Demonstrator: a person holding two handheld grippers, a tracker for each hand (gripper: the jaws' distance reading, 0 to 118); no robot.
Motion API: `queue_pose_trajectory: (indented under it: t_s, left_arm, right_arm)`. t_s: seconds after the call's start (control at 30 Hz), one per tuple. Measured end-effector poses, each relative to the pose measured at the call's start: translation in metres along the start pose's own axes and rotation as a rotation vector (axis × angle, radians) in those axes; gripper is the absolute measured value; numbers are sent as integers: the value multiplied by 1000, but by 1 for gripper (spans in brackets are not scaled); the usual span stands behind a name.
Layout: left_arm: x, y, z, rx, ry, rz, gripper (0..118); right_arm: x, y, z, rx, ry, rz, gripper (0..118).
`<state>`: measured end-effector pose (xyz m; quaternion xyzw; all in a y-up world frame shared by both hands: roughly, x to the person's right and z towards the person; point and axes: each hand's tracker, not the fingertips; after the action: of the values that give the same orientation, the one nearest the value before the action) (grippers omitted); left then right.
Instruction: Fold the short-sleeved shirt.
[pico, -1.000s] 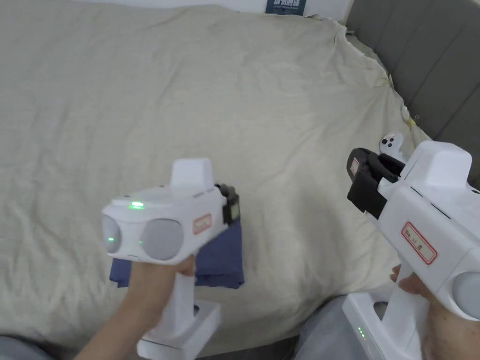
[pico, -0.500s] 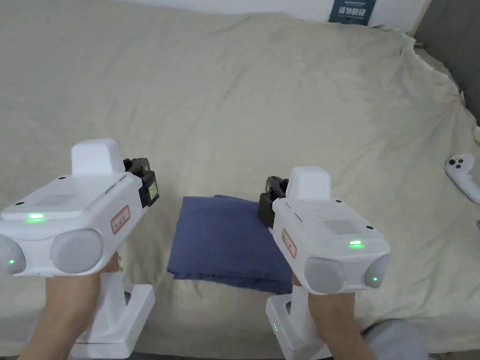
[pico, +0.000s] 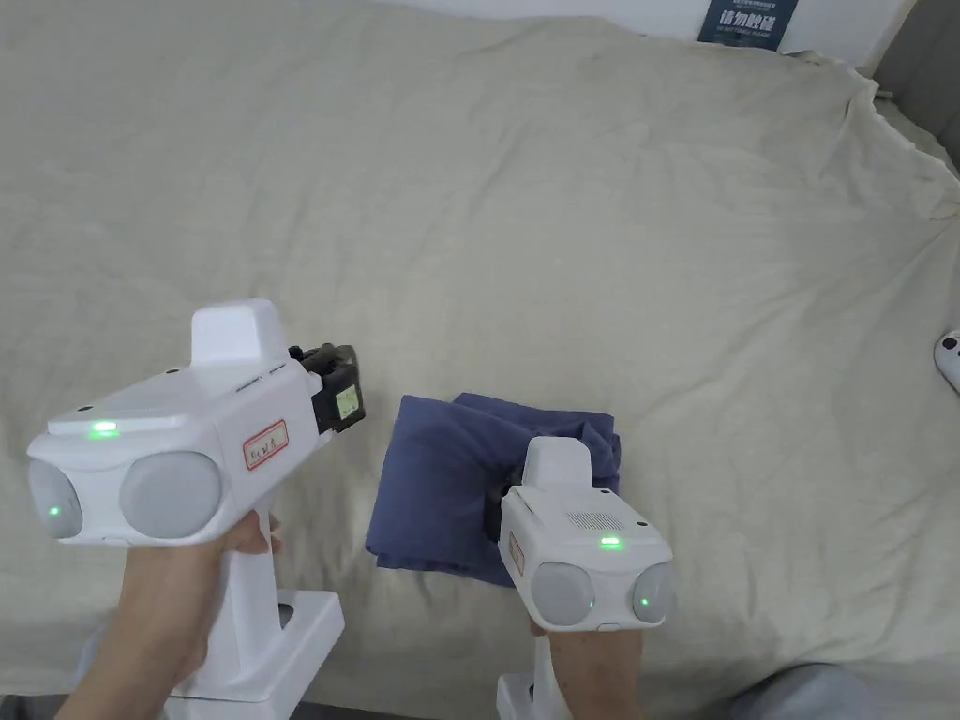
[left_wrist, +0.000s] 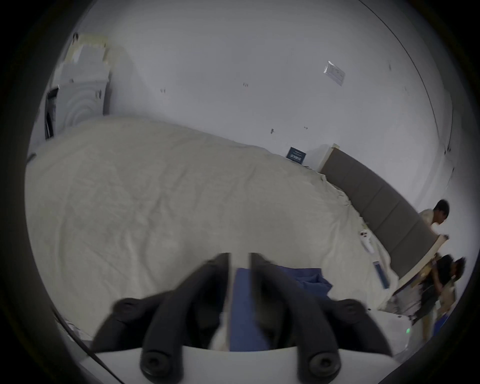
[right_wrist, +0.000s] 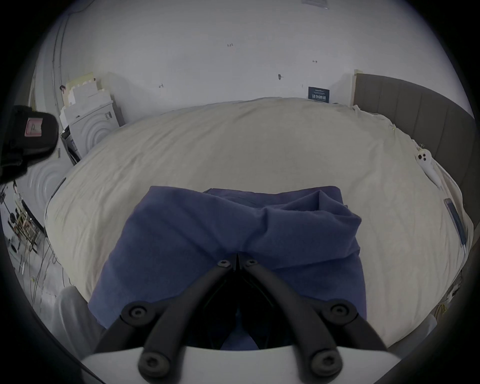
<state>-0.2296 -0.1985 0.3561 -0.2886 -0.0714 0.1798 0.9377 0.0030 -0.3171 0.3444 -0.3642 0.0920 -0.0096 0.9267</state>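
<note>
**Pinched fold at risk of pulling the shirt bundle apart**

Head view: the blue short-sleeved shirt (pico: 450, 487) is lying as a folded bundle on the bed (pico: 562, 234), at about 6 o'clock in the picture, near the bed's near edge. The right gripper (pico: 497, 511) is pressing into the bundle's right half, its body hiding the fingers, so their state cannot be told here. The left gripper (pico: 339, 394) is hovering at 9 o'clock of the shirt, apart from the cloth. A white controller (pico: 949, 358) is lying at the 3 o'clock edge, well apart from everything.

Left gripper view: the left gripper (left_wrist: 239, 259) is holding its fingers a little apart with nothing between them; the shirt (left_wrist: 298, 279) is showing beyond and through the gap, toward 5 o'clock. People (left_wrist: 439, 215) are standing past the headboard (left_wrist: 389, 205) at 3 o'clock.

Right gripper view: the right gripper (right_wrist: 237, 261) is keeping its fingers pressed together on a ridge of the shirt (right_wrist: 181, 233), and creases are radiating from the tips toward 1 o'clock, where the cloth is bunching.

The likely trouble, as I judge it: if the right gripper is pinching just the top layer, any pull is going to drag that layer off the ones beneath and undo the fold. The bunched ridge at 1 o'clock is also threatening to set as a lump. With the left gripper off the cloth, nothing is anchoring the far side, so the whole bundle may slide toward the near edge of the bed.
</note>
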Motion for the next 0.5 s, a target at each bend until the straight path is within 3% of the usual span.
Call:
queue_pose_trajectory:
  t_s: [0.03, 0.07, 0.1, 0.13, 0.17, 0.33, 0.4, 0.5]
  left_arm:
    - [-6, 3, -8, -27, -41, 49, 32]
    - [-10, 4, -15, -51, -65, 86, 56]
    - [-16, 4, -23, -79, -97, 116, 89]
    - [-20, 4, -31, -105, -125, 137, 109]
    - [-23, 3, -37, -124, -158, 148, 118]
    - [-66, -4, -85, -394, -444, 391, 118]
    - [-81, -11, -101, -458, -470, 457, 118]
    - [-96, -23, -122, -526, -456, 446, 118]
  right_arm:
    - [1, -1, 0, -2, 2, -3, 0]
    - [1, -1, 0, -2, 3, -5, 0]
    - [-1, 1, 2, -1, 4, -4, 0]
    - [-1, 1, 3, -3, 4, -2, 0]
    - [-1, 2, 3, -5, 5, 0, 0]
    - [1, 4, 3, -17, 16, -7, 0]
    - [1, 5, 3, -18, 19, -10, 0]
    - [2, 5, 2, -16, 22, -14, 0]
